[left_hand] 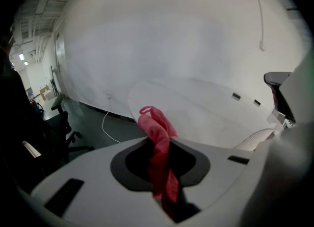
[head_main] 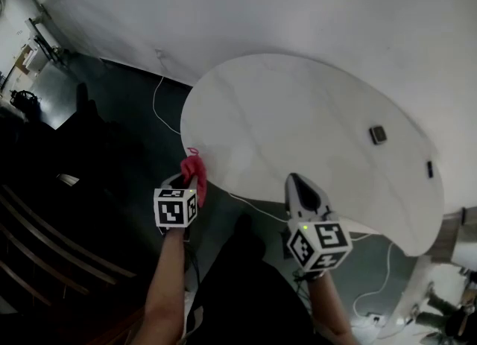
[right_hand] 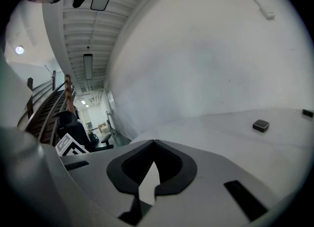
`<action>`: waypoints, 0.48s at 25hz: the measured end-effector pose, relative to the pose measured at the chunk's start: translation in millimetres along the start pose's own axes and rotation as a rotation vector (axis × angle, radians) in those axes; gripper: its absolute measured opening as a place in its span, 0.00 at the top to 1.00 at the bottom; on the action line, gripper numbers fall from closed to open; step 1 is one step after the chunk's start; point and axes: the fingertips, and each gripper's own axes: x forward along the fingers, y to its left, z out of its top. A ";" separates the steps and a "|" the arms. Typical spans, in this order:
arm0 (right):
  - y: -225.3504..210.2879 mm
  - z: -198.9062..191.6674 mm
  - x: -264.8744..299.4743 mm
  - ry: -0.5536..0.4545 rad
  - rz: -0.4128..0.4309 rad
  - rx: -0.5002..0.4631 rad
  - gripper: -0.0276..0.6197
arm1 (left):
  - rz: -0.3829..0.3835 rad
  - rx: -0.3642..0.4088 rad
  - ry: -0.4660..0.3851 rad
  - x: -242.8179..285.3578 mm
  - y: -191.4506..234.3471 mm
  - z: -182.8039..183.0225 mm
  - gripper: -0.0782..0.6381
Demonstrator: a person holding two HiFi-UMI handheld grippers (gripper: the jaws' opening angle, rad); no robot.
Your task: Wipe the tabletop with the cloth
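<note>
a plain white wall (head_main: 298, 8) curves behind the round white table (head_main: 313, 112) and meets a dark grey-green floor (head_main: 127, 97). a thin white cable (head_main: 155, 101) drops from the wall and loops across the floor near the table's edge. a black office chair on castors (left_hand: 64, 123) stands to the left. dark stair slats (head_main: 45, 239) run along the lower left. overhead, a ribbed white ceiling (right_hand: 93, 30) carries a long narrow light fitting (right_hand: 88, 66), a small round lamp (right_hand: 19, 50) glows, and a brighter room (right_hand: 95, 118) opens far off.
</note>
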 end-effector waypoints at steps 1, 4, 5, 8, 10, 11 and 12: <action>-1.7 1.9 -1.4 -0.006 -0.004 0.001 0.95 | 0.018 -0.004 -0.009 -4.2 7.4 4.3 0.80; -5.5 7.7 -6.3 -0.026 -0.015 0.003 0.95 | 0.053 -0.002 -0.056 -20.5 22.0 22.7 0.80; -6.3 9.9 -8.0 -0.033 -0.017 0.004 0.95 | 0.059 0.003 -0.075 -26.0 23.8 30.2 0.80; -8.9 16.8 -13.1 -0.054 -0.021 0.002 0.95 | 0.066 0.027 -0.133 -38.9 19.4 53.1 0.80; -9.8 21.4 -16.8 -0.069 -0.024 -0.001 0.95 | 0.063 0.054 -0.166 -45.1 10.8 66.7 0.80; -9.9 23.4 -19.1 -0.077 -0.026 -0.002 0.95 | 0.060 0.068 -0.181 -47.9 5.5 72.7 0.80; -9.9 25.2 -21.8 -0.084 -0.029 -0.004 0.95 | 0.054 0.081 -0.197 -50.6 -0.2 78.2 0.80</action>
